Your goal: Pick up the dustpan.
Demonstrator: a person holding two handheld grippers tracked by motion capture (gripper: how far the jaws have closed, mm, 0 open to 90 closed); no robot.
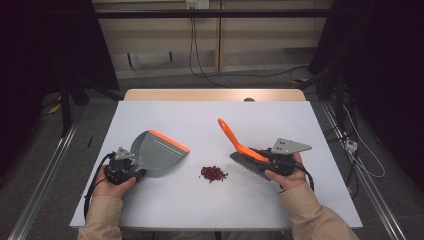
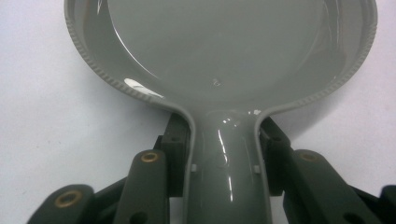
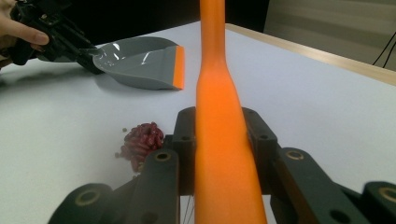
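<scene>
Between dustpan (image 1: 159,153) and brush (image 1: 243,151), beans (image 1: 213,173) seemingly unhemmed.

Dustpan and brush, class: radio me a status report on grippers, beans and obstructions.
Left gripper fingers on dustpan handle. Right gripper shut on orange brush. Red beans piled between them, unswept. Nothing in the way.
</scene>
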